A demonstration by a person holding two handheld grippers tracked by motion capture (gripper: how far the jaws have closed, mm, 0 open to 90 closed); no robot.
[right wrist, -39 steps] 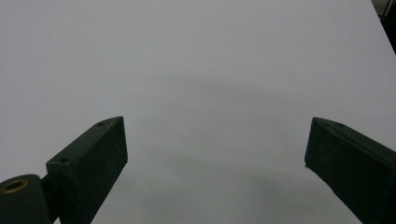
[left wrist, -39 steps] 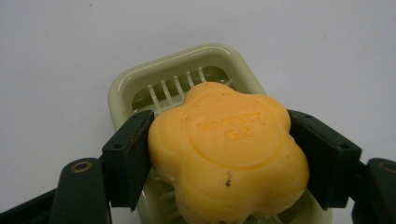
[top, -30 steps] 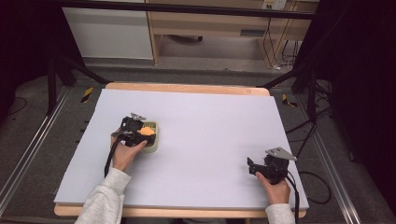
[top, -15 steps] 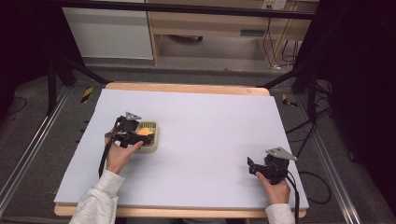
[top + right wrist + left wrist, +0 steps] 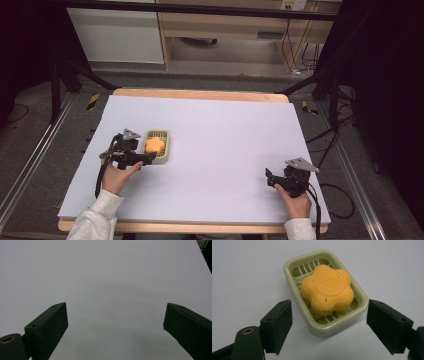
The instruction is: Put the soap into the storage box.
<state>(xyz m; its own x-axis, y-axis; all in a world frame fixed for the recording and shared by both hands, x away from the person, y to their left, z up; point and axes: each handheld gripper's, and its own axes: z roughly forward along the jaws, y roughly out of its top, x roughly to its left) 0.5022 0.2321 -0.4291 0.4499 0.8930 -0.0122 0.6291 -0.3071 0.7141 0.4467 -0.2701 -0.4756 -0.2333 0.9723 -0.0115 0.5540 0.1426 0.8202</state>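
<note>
My table (image 5: 225, 130) fills the middle of the high view, a pale lavender-white sheet with a wooden edge (image 5: 200, 94) showing along its far side. Beyond it, at the top of the frame, stands a wooden desk (image 5: 235, 27) beside a white cabinet (image 5: 117, 35). Cables (image 5: 292, 45) hang at upper right (black ones also trail across the grey floor (image 5: 340, 145) at right).

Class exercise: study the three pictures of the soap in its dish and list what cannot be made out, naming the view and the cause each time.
1. Stamped lettering on the orange soap: left gripper view, too faint and blurred to read.
2. Slatted floor of the green soap dish: mostly covered by the soap.
3. Jaws of the left hand-held gripper in the high view: too small to judge.
4. Right hand-held gripper: its body is cut off by the bottom edge.
</note>
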